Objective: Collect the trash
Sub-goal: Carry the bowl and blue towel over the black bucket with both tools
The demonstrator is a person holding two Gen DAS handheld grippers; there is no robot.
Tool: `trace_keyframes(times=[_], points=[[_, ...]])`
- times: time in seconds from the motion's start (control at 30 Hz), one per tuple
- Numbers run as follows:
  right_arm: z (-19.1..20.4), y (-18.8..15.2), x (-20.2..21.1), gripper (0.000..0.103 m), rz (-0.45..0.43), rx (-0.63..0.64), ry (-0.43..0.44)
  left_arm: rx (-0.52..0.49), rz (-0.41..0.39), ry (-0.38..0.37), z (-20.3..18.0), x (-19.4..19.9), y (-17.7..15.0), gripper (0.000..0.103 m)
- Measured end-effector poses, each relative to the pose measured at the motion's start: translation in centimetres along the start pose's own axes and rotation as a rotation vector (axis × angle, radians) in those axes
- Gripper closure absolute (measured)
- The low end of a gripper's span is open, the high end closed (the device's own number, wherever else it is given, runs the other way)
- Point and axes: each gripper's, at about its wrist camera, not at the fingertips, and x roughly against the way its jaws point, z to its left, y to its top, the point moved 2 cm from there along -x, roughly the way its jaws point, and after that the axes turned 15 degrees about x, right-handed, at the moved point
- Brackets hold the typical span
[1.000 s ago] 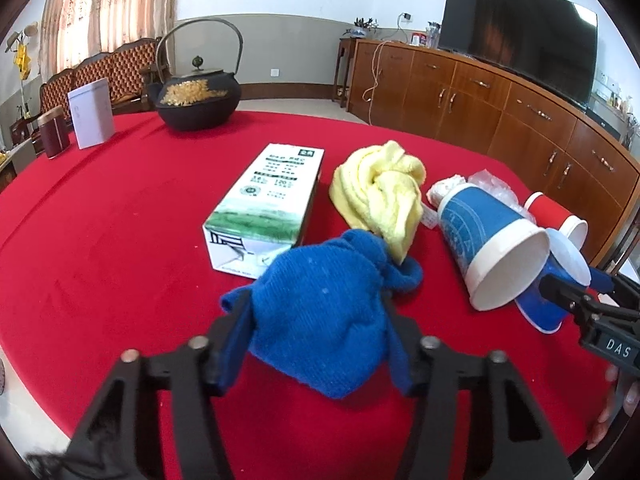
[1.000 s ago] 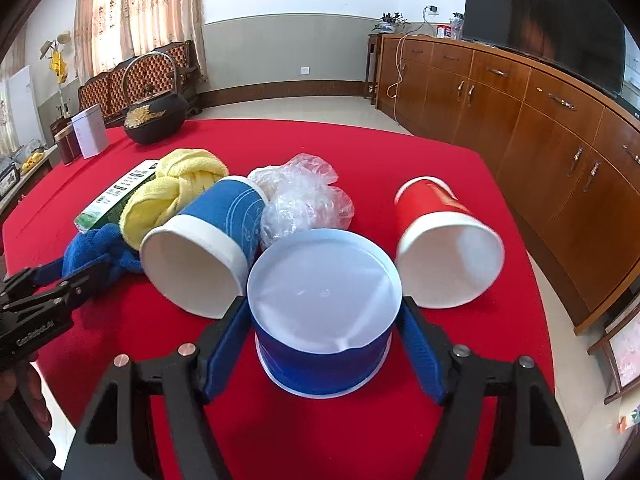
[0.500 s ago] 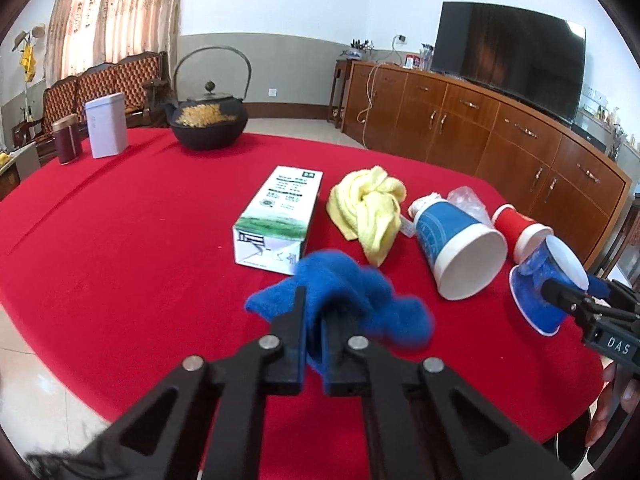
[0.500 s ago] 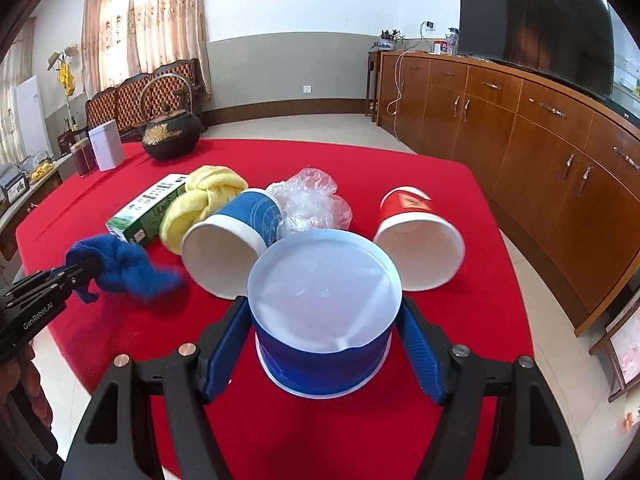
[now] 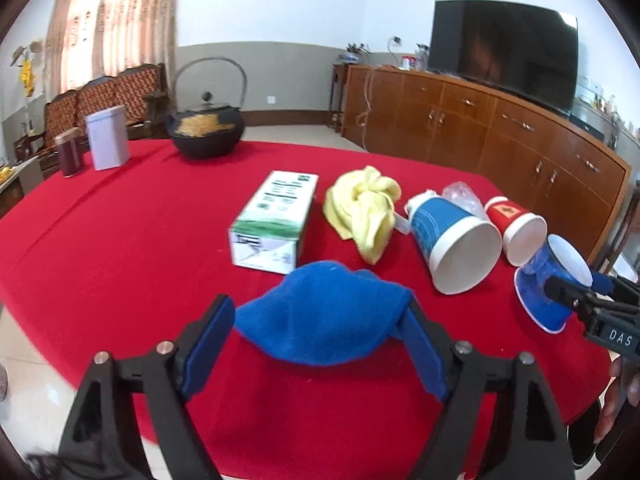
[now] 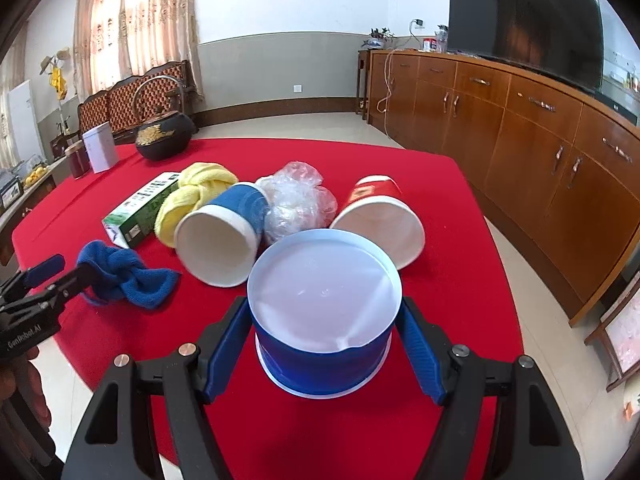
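My left gripper [image 5: 318, 306] is opening over the near edge of the red table [image 5: 120, 240]. A crumpled blue cloth [image 5: 320, 320] sits loose between its wide jaws; the right wrist view shows this cloth [image 6: 128, 276] on the table at the left gripper [image 6: 72, 268]. My right gripper [image 6: 324, 308] is shut on a blue paper cup [image 6: 320, 356], tilted and held just above the table at the right [image 5: 540, 296]. Beyond lie a blue cup [image 6: 240, 204] and a red cup [image 6: 372, 192] on their sides, with crumpled clear plastic [image 6: 296, 196] between them.
A yellow cloth [image 5: 360, 204] and a green-and-white carton [image 5: 280, 204] lie mid-table. A black iron kettle [image 5: 206, 132], a white tin [image 5: 107, 142] and a brown jar [image 5: 70, 156] stand at the far left. A wooden cabinet [image 6: 520, 140] with a television runs along the right wall.
The left jaws closed tight on the blue cloth, then spread wide again with the cloth still between them. Both hands drew back slightly. The right gripper kept its hold on the blue cup.
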Motion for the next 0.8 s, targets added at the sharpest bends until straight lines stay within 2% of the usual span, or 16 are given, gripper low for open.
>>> trace_keyframes(times=[0.07,0.1,0.13,0.17,0.27,0.5,0.8], points=[[-0.3,0.1,-0.4,0.028,0.004,-0.009,-0.003,-0.022,0.016,0.001,-0.6,-1.1,0.1,0.020],[-0.3,0.1,-0.5,0.028,0.004,-0.011,-0.002,-0.029,0.024,0.007,-0.7,-1.5,0.1,0.026],[-0.4,0.1,-0.6,0.028,0.005,-0.010,-0.004,-0.033,0.056,0.007,-0.8,-2.4,0.0,0.033],[-0.4,0.2,-0.7,0.028,0.006,-0.008,-0.006,-0.032,0.071,0.011,-0.7,-2.7,-0.1,0.054],[-0.8,0.1,-0.7,0.028,0.004,-0.013,-0.009,-0.032,0.049,-0.011,-0.6,-2.0,-0.1,0.073],[-1.2,-0.3,0.6,0.028,-0.016,-0.029,-0.012,-0.027,-0.002,-0.050,-1.3,0.9,0.0,0.077],[-2.2,-1.8,5.1,0.028,-0.050,-0.052,-0.037,-0.084,-0.038,-0.078,-4.2,4.5,-1.3,0.077]])
